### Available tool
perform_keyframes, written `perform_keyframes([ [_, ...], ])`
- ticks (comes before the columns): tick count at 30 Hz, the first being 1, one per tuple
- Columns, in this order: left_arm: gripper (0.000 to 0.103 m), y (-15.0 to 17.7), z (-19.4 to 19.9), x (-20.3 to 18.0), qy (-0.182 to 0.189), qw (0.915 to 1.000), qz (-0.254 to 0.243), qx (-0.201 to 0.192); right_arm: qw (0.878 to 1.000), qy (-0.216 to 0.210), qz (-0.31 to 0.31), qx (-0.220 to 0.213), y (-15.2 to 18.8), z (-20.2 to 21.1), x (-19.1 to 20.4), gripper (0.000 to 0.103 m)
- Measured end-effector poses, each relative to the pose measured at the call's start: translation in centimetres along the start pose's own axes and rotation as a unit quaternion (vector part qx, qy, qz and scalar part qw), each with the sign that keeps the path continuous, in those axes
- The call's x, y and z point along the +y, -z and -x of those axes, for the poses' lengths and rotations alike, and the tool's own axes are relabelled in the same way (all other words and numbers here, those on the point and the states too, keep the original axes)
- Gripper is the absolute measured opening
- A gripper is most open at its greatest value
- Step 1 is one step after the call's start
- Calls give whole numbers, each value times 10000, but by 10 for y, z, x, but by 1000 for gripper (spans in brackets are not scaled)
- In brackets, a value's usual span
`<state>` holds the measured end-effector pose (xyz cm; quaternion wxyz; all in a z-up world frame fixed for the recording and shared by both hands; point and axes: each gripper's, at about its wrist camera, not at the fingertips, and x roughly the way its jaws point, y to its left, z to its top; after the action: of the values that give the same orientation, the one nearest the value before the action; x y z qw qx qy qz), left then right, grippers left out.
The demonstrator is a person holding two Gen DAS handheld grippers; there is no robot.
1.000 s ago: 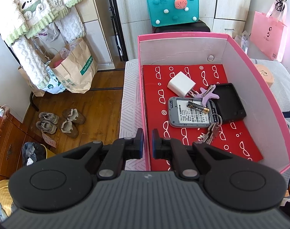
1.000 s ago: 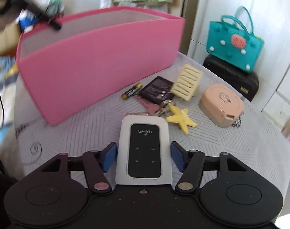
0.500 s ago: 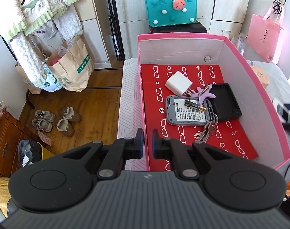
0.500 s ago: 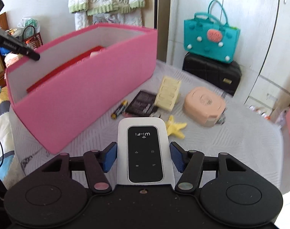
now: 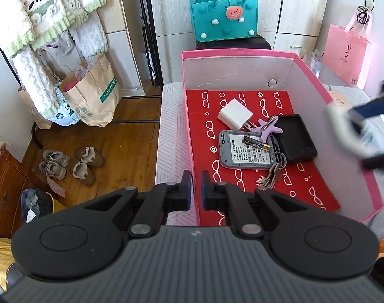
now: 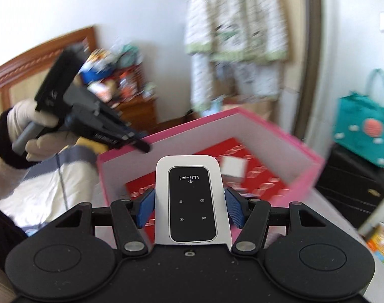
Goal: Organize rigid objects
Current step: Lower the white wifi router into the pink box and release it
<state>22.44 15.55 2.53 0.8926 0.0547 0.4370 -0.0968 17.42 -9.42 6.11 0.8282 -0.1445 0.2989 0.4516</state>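
Note:
A pink box [image 5: 242, 53] with a red patterned floor stands on the bed. Inside lie a white charger [image 5: 233, 113], a grey router [image 5: 245, 151] face down with a battery [image 5: 255, 143] on it, a purple starfish clip [image 5: 270, 128], a black case [image 5: 296, 139] and keys [image 5: 272, 174]. My left gripper [image 5: 196, 192] is shut on the box's near left wall. My right gripper [image 6: 190, 202] is shut on a white Wi-Fi router [image 6: 192, 176], held in the air above the box's [image 6: 242, 126] rim. In the left wrist view the right gripper [image 5: 356, 126] is a blur beyond the right wall.
A gloved hand [image 6: 40, 121] holds the left gripper [image 6: 141, 147]. A teal bag [image 5: 223, 17] sits on a black case behind the box. A paper bag [image 5: 96, 96] and shoes [image 5: 70, 164] are on the wooden floor at the left. A pink bag [image 5: 346, 53] hangs at the right.
My right gripper has lifted the white router off the bed and swung toward the box, now looking in over its rim. The left gripper has held still on the wall.

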Motion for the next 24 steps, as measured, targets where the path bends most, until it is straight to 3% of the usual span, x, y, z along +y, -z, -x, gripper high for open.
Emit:
perform_keyframes([
  [6, 6, -13, -1, -8, -140, 9996, -241, -81, 9923, -818, 2, 931, -16, -66, -3, 65],
  [12, 6, -13, -6, 0, -3, 9998, -127, -156, 9774, -1027, -567, 1757, -6, -97, -19, 65],
  [17, 6, -16, -17, 3, 46, 9999, -85, -88, 9721, -896, -192, 2161, -7, -100, -10, 66],
  [21, 6, -19, -25, 6, 88, 10000, -12, -41, 9770, -509, -26, 2073, -13, -91, -8, 66],
  [24, 6, -22, -29, 8, 92, 9999, 69, -99, 9865, -247, -292, 1591, -18, -64, -13, 71],
])
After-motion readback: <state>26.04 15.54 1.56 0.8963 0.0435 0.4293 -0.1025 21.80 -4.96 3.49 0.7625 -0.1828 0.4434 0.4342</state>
